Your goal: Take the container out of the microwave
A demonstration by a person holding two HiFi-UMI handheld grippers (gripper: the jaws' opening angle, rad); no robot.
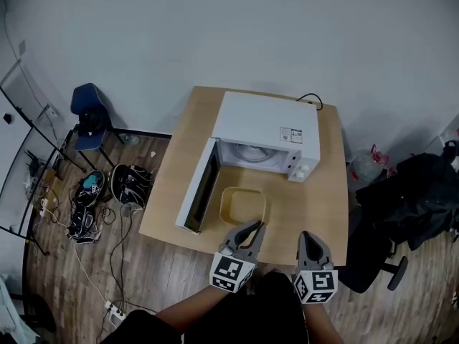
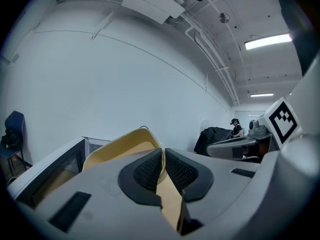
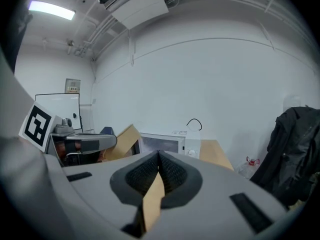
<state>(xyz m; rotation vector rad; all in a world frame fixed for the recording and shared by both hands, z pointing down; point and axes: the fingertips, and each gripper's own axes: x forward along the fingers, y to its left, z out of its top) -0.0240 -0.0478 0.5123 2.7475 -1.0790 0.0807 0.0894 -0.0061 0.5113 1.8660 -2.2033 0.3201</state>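
Yellow container (image 1: pixel 244 205) outside microwave (image 1: pixel 265 131), just before open cavity, over wooden table (image 1: pixel 176 192). Touching tabletop or lifted: unclear. Microwave door (image 1: pixel 199 188) swung wide to left. Left gripper (image 1: pixel 252 226) clamped on container's near rim, pads either side of thin wall. Right gripper (image 1: pixel 308 236) near, off container's right corner, jaws pressed together, nothing between. Blue chair (image 1: pixel 90 117) on floor, far left.

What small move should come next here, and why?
Probably lower the container onto the bare table and let go. The left tool is clamped on its rim, and the container is already out in front of the open microwave.
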